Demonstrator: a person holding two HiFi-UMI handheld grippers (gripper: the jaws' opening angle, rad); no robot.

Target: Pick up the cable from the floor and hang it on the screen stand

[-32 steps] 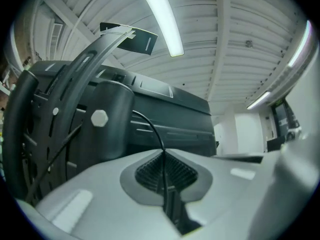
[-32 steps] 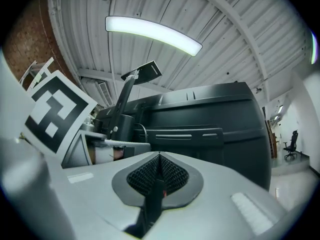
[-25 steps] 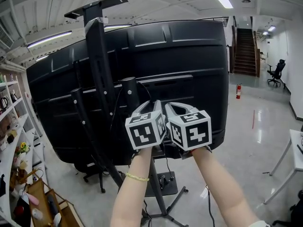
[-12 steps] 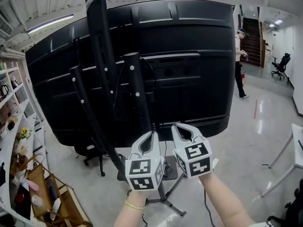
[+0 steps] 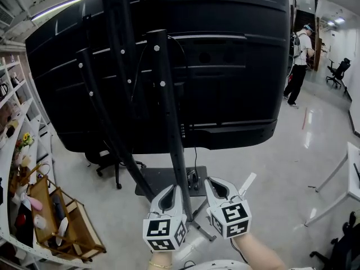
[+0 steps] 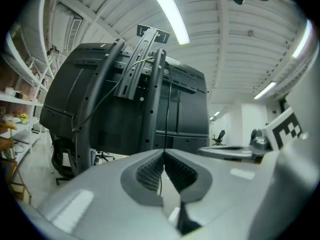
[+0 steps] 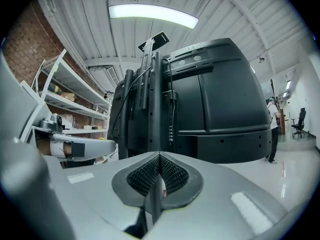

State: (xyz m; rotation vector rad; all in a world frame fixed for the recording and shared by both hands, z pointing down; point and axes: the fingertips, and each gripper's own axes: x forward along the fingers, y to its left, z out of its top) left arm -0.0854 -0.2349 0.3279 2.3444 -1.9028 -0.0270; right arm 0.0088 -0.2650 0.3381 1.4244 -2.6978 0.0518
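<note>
Left gripper (image 5: 175, 189) jaws pressed together, empty; right gripper (image 5: 212, 181) same, both low before screen stand (image 5: 169, 122). Cable (image 5: 194, 180) probably dark lead at its foot, hard to tell. Pickup not begun: open jaws, reach down.

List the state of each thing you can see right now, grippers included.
left gripper, shut, jaws together
right gripper, shut, jaws together
screen, mounted on its stand, back facing us
screen stand, upright
cable, hanging down below the screen
person, standing in the background
</note>
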